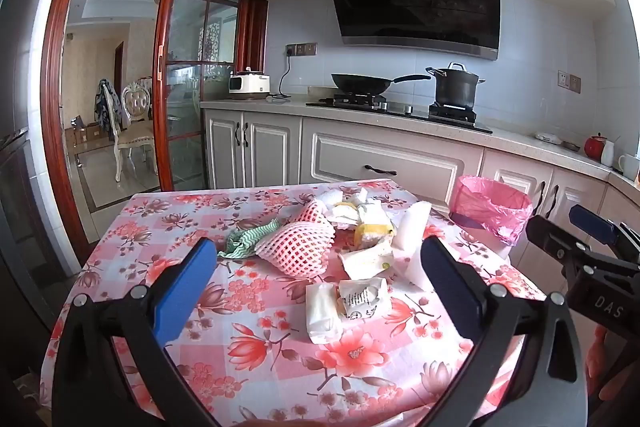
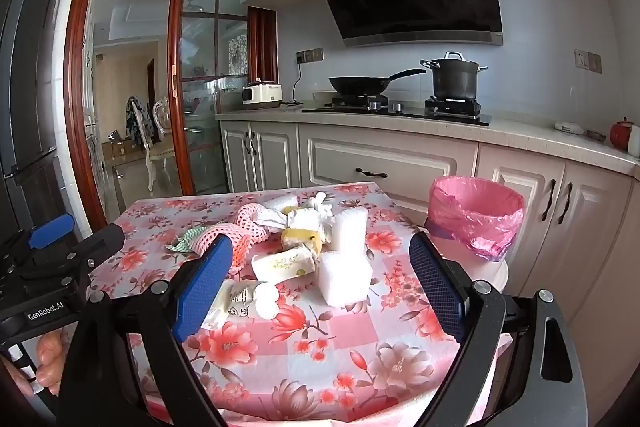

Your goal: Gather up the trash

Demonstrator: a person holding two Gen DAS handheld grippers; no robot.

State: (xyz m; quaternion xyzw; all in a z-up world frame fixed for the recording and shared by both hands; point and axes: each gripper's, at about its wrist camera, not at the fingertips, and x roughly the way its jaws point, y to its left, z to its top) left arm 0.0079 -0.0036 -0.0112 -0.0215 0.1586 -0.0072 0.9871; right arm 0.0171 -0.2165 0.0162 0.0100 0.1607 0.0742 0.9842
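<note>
Left gripper (image 1: pixel 316 291) is held over the near edge of the counter (image 1: pixel 248 343), fingers (image 1: pixel 182 291) spread wide, nothing gripped. Right gripper (image 2: pixel 320 287) is held the same way, fingers (image 2: pixel 204 287) wide apart and empty. The right gripper is also seen at the right edge of the left view; the left gripper (image 2: pixel 56 247) is seen at the left edge of the right view, but its fingers cannot be judged from there.

A flowered pink cloth is spread over the counter. Trash is piled at the middle to far part: a pink foam net (image 1: pixel 298 247), a green striped wrapper (image 1: pixel 244 241) touching its left side, crumpled tissues (image 1: pixel 352 205) at the far end, a yellow piece (image 1: pixel 374 231) among them, a white foam block (image 2: pixel 346 273) to the right with another behind it, a tissue pack (image 2: pixel 286 265) just left of the block. Nearest lies a printed paper wrapper (image 1: pixel 362 297) beside a white packet (image 1: pixel 322 311).

A trash bin (image 2: pixel 476 215) lined with a pink bag is set off the counter's far right corner, well apart from the pile.

Behind, a wok (image 1: pixel 362 83) and a lidded pot (image 1: pixel 456 85) are seen on the stove.
</note>
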